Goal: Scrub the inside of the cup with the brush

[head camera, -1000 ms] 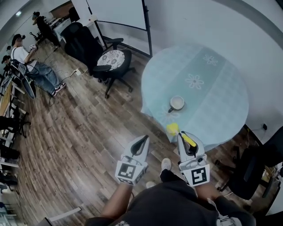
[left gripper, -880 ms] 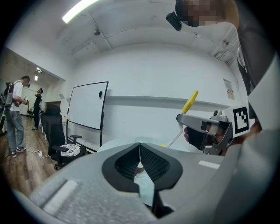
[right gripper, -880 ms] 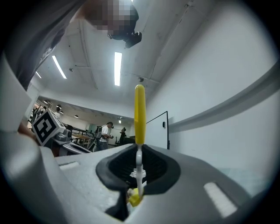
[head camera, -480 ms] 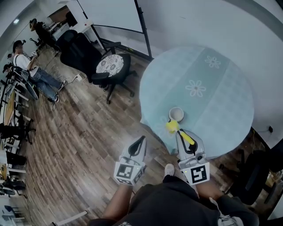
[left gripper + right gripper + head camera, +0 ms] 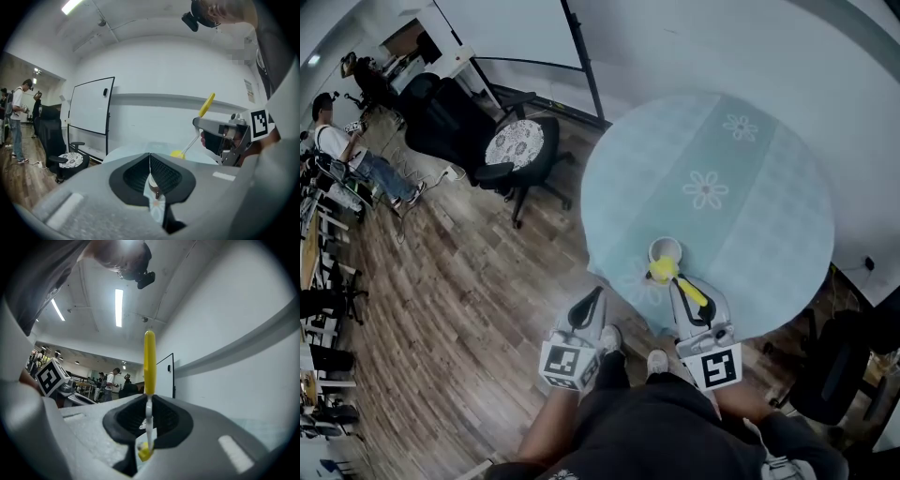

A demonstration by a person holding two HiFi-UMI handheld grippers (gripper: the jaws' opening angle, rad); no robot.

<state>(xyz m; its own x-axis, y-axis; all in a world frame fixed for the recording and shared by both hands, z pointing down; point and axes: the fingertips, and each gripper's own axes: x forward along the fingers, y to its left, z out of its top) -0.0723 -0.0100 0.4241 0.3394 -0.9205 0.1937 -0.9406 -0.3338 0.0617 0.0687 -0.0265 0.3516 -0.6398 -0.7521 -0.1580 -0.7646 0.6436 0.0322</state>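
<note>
A white cup (image 5: 666, 249) stands near the front edge of the round table (image 5: 750, 187). My right gripper (image 5: 682, 287) is shut on the brush (image 5: 697, 294), which has a yellow handle (image 5: 149, 363). The brush's yellow head (image 5: 662, 271) hangs just in front of the cup's near rim, outside the cup. My left gripper (image 5: 597, 297) is shut and holds nothing, off the table's edge to the left of the cup. In the left gripper view, the cup (image 5: 153, 185) peeks through the gap below the shut jaws, and the right gripper (image 5: 224, 136) shows with the brush head (image 5: 177, 153).
A light blue cloth with flower prints (image 5: 705, 189) covers the table. An office chair with a patterned seat (image 5: 512, 145) stands on the wood floor to the left. A whiteboard (image 5: 89, 112) stands behind it. People (image 5: 337, 141) are at desks at the far left. Another dark chair (image 5: 853, 356) is at right.
The person has stepped closer to the table. The brush head has moved forward and now sits right at the cup's near rim. The left gripper has stayed shut and has come nearer the table's edge.
</note>
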